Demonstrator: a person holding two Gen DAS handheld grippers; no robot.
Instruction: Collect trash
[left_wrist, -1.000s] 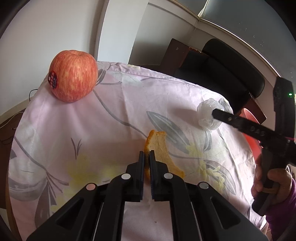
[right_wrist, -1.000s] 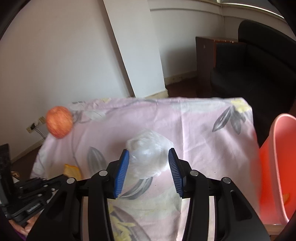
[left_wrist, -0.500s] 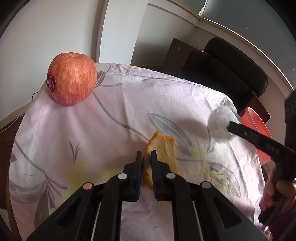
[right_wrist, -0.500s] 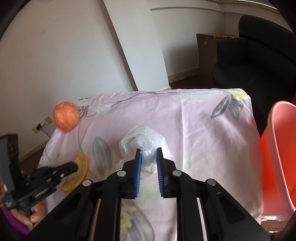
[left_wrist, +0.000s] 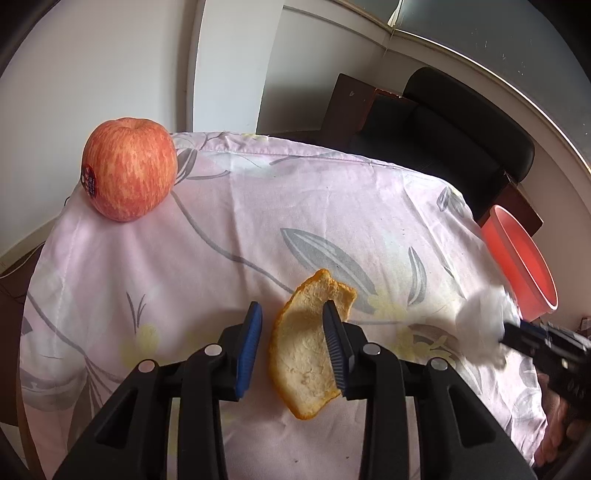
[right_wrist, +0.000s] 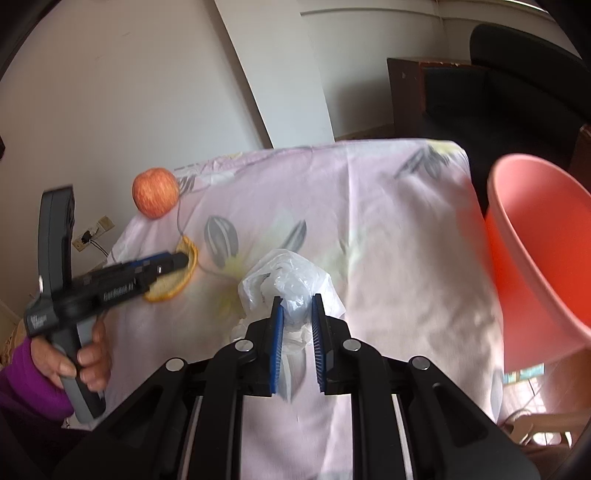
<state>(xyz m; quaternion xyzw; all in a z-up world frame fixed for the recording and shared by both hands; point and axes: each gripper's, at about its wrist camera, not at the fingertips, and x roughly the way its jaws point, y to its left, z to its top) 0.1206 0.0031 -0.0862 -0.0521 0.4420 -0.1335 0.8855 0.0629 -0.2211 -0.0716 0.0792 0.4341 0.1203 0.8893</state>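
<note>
Trash: one peel (left_wrist: 308, 354), one bag (right_wrist: 290, 280)

A curled orange peel (left_wrist: 308, 354), pith up, lies on the counter between my left claw's (left_wrist: 291, 314) spread fingers. My right claw (right_wrist: 297, 304) pinches a crumpled clear plastic bag (right_wrist: 291, 280).

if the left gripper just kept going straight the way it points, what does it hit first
The orange peel: it already lies between the open fingers of the left gripper, on the tablecloth. Beyond it the line crosses bare cloth; the apple sits well off to the left.
</note>
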